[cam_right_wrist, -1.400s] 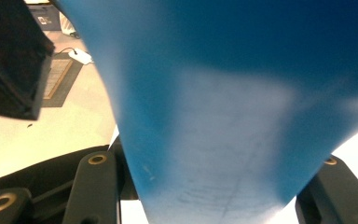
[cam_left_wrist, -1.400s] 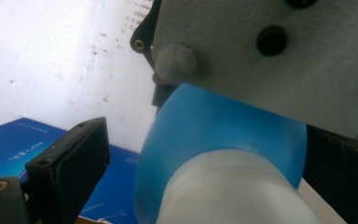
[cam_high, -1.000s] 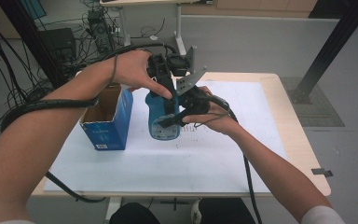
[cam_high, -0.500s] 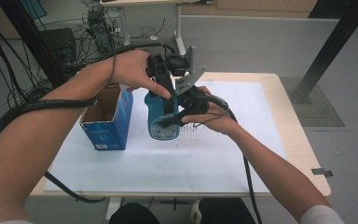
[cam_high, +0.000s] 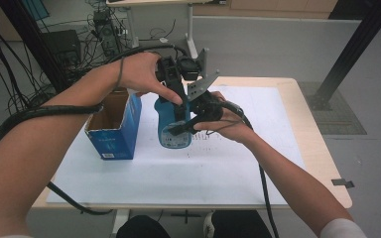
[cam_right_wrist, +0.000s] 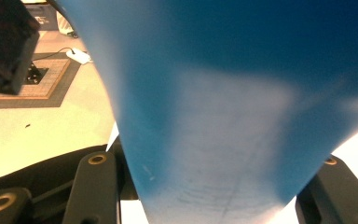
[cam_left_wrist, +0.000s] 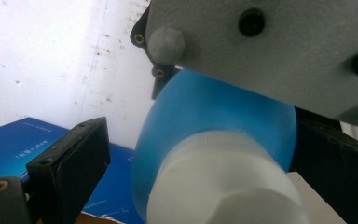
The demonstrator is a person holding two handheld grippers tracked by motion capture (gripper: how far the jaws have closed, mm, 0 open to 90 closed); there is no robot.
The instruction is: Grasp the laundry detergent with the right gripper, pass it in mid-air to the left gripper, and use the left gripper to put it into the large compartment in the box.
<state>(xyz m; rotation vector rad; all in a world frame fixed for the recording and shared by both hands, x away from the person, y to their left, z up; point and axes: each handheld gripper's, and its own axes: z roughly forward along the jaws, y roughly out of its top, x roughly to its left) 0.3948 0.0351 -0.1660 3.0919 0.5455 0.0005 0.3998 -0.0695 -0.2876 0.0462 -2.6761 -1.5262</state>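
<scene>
High view: we see nothing moved since a second ago, blue bottle (cam_high: pixel 173 126) upright mid-table, right of the box (cam_high: pixel 113 130), right gripper (cam_high: pixel 181 130) clamped on its body. Left gripper view: left gripper (cam_left_wrist: pixel 200 149) jaws straddle the white cap (cam_left_wrist: pixel 223 186), contact unclear. Right gripper view: jaws hug the bottle (cam_right_wrist: pixel 223 102), so we judge cap work is pending.

Open box (cam_high: pixel 111 130) crowds bottle's (cam_high: pixel 171 126) left — right side free.

A blue plastic bottle (cam_high: pixel 172 130) with a white ribbed screw cap (cam_left_wrist: pixel 223 186) stands upright near the middle of the white-covered table, just beside an open blue cardboard box (cam_high: pixel 113 130), its pale label facing forward.
</scene>
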